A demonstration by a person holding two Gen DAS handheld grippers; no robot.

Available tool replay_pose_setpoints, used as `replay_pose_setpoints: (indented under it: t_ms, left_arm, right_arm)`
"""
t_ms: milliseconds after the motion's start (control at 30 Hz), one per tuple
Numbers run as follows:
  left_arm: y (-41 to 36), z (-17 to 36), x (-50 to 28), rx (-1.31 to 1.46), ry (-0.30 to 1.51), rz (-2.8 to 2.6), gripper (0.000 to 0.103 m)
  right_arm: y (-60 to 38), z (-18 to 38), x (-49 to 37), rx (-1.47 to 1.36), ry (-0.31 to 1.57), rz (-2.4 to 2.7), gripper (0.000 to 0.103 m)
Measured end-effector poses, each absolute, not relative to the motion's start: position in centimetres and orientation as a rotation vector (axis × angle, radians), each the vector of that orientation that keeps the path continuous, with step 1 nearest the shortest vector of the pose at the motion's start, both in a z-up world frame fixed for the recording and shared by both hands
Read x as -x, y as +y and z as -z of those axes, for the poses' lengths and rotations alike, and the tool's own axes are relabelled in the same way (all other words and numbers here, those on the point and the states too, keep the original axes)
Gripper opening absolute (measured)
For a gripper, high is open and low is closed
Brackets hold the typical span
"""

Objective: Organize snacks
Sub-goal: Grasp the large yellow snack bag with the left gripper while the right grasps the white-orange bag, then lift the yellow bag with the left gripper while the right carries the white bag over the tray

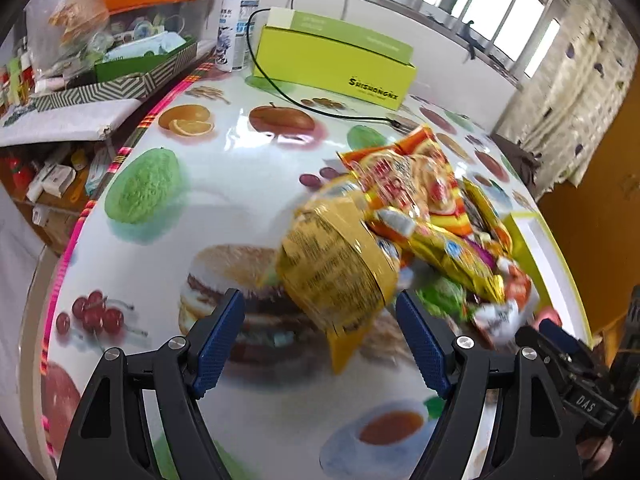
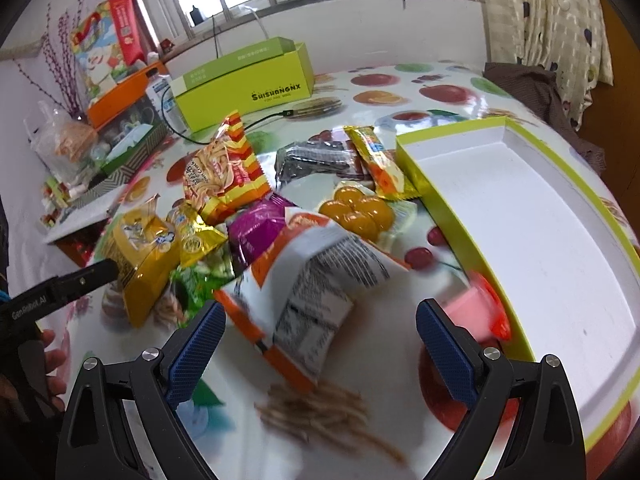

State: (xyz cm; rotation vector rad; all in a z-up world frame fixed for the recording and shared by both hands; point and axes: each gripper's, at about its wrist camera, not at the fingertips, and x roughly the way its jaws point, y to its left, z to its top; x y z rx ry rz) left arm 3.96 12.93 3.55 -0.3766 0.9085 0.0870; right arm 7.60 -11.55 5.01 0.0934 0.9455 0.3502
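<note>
A heap of snack packets lies on the fruit-print table. In the left wrist view my left gripper is open, with a gold packet just ahead of its fingertips and an orange-red noodle bag behind. In the right wrist view my right gripper is open, with a white-and-orange packet between and ahead of its pads. A pink jelly cup lies by the right finger, against the wall of the shallow green-rimmed white tray. Purple, gold and black packets lie beyond.
A lime-green box with a black cable stands at the back. A water bottle and cluttered bins stand at the left. A brown cloth lies at the table's far right edge. The left gripper's body shows in the right wrist view.
</note>
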Motion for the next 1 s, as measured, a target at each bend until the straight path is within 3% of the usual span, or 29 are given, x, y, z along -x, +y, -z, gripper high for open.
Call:
replay_pose_setpoints:
  t_ms: [467,533,667,1000]
  left_arm:
    - [13.4,-1.7,-8.0,0.489,0.967,-0.033,0.078]
    - [13.2,-1.3,-8.4,0.498,0.984,-0.028,0.078]
    - [13.3,-1.0,-8.6,0.510,0.982,-0.047,0.078]
    - [13.8,-1.5,-7.7,0.522,0.944,-0.081,0.059]
  right_arm:
    - [-9.9,-2.9,-10.2,-0.070,1.006,-0.372,0.096]
    - [-9.9,-3.0,-10.1,-0.063,0.998,-0.375,0.091]
    - [-10.0,-2.8,-10.3,-0.075,1.011,-0.380,0.071]
    - [-10.8,-3.0,-9.8,-0.104,0.994,-0.381,0.064]
